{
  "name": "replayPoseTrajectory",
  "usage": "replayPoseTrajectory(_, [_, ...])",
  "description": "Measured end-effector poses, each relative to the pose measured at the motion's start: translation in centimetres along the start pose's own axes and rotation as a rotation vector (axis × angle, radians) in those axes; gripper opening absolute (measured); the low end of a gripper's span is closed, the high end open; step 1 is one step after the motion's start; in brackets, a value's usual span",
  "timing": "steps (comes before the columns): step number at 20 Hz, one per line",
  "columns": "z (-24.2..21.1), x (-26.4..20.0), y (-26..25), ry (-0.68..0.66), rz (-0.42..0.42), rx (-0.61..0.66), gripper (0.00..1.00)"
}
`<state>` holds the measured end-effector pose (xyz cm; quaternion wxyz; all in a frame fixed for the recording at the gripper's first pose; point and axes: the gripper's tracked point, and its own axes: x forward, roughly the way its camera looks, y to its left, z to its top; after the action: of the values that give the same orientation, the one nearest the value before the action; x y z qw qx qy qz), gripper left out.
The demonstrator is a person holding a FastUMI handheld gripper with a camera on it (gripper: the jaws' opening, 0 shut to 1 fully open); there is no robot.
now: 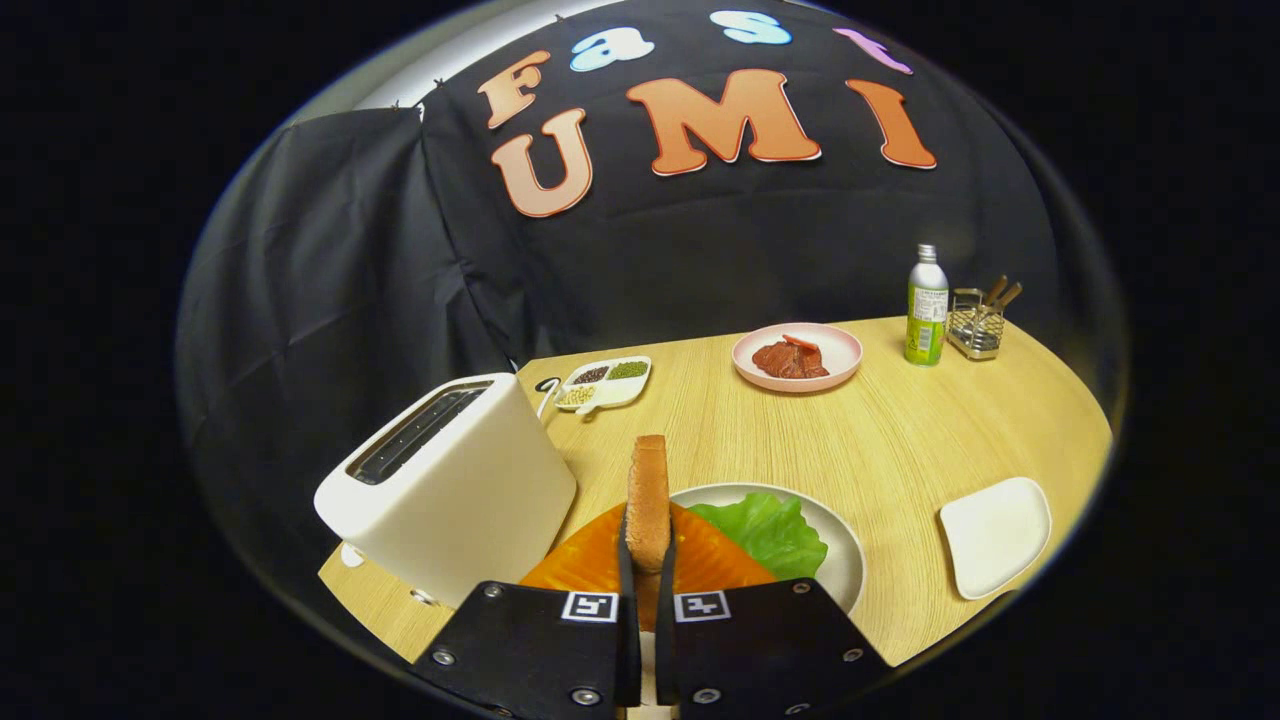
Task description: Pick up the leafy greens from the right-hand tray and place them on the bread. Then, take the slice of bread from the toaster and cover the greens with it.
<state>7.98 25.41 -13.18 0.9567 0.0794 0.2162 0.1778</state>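
Step in hand, as I judge it: carry the slice of bread [648, 500] over the plate [846, 560] and lay it flat on the lettuce leaf [770, 530].

Hand-held gripper [647, 560]: fingers nearly together, both pressing the slice between them. Slice stands on edge, upright, crust toward the camera, rising above the fingertips.

Position: slice hangs over the near left part of the plate. Lettuce lies on the plate just right of the fingers, on top of an orange ridged piece [590, 565]; whether that is the lower bread I cannot tell. Toaster [450, 485] stands just left of the plate, its slots apparently empty. The white tray [996, 535] to the right is bare, so the greens look already moved.

To do it well:
- shift right so the slice centres over the lettuce, not the orange piece alone;
- tip the gripper so the broad face turns down before lowering;
- lower until the slice rests, then spread the fingers and lift clear without dragging the leaf;
- keep clear of the toaster while turning.

Risk: released on edge, the slice would probably topple off.
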Motion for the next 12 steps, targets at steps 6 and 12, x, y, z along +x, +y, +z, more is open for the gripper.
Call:
replayPoseTrajectory(6, [-0.5, 0.0, -3.0, 0.010, -0.016, 0.039, 0.11])
replayPoseTrajectory(12, [-1.7, 0.3, -5.7, 0.045, -0.033, 0.100, 0.22])
